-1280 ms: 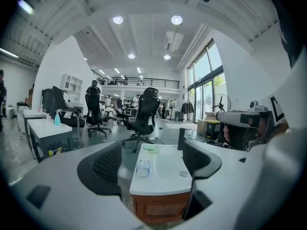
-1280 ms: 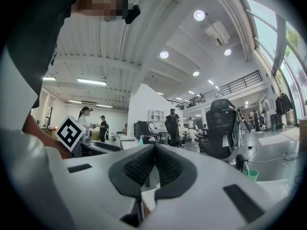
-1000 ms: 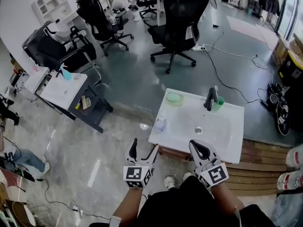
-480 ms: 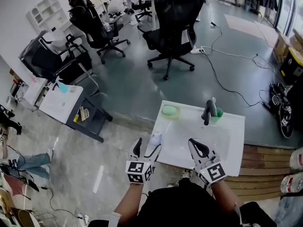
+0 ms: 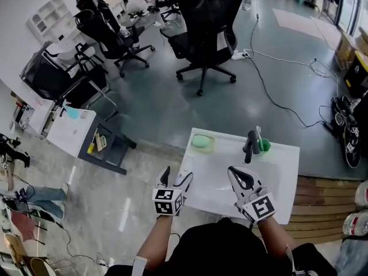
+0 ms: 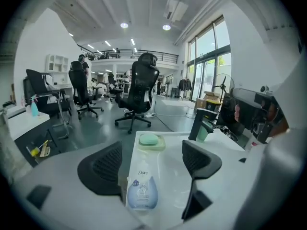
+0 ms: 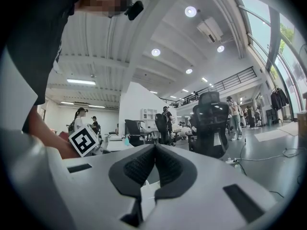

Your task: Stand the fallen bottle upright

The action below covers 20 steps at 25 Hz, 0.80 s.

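On the white washbasin point(image 5: 276, 160), the left hand-held gripper point(image 5: 176, 177) straddles the lying bottle point(image 6: 142, 190).

A white washbasin point(image 5: 284, 174) with a shallow bowl sunk into its top rests on a low wooden platform point(image 5: 322, 191), which sits on the grey floor point(image 5: 172, 108). At the basin's far left corner is a soap dish point(image 6: 161, 146) holding a green soap point(image 6: 149, 139). A black tap point(image 6: 200, 123) stands at the far edge, with a green cup point(image 5: 264, 146) just beside it. Along the left rim a bottle point(image 6: 142, 188) lies flat, label up, near the soap dish
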### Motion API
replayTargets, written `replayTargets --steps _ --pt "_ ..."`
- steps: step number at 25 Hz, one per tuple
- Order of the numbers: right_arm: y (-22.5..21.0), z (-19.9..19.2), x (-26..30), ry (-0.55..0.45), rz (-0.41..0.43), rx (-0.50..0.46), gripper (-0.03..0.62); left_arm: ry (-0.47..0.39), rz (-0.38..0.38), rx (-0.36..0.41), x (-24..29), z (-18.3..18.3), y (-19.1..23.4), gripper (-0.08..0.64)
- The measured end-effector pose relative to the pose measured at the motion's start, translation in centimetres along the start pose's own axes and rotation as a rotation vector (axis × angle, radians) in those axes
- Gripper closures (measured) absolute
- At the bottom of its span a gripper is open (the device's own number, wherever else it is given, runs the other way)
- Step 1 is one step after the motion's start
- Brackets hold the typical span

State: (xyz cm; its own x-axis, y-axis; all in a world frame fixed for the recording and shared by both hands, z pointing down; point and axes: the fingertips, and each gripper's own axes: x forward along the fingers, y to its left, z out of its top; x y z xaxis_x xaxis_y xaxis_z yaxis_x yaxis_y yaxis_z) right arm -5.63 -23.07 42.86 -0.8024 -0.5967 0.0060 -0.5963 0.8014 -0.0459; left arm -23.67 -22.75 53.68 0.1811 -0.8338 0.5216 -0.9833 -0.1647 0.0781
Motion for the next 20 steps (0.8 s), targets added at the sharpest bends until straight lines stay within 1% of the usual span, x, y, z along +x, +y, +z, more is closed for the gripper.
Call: replayTargets --steps 4,7,12,18,20 --pt "-1.9 -1.0 0.7 0.017 0.021 0.022 0.577 0.060 0.009 -0.008 3.2 -0.6 0.2 0.169" --pt "-3.0 -1.5 0.9 0.026 0.050 0.026 0.577 0.091 0.024 0.010 5.3 -0.9 0.4 0.169" --pt "-4.5 -2.5 1.0 0.068 0.083 0.037 0.576 0.173 0.050 0.024 9.1 -2.4 1.1 0.170" --pt "-4.2 -5.1 0.5 0.115 0.115 0.055 0.577 0.274 0.030 0.037 12.6 -4.8 1.6 0.170" --pt "-4.2 -5.5 0.6 0.092 0.124 0.039 0.576 0.310 0.021 0.048 13.9 -5.5 1.7 0.170"
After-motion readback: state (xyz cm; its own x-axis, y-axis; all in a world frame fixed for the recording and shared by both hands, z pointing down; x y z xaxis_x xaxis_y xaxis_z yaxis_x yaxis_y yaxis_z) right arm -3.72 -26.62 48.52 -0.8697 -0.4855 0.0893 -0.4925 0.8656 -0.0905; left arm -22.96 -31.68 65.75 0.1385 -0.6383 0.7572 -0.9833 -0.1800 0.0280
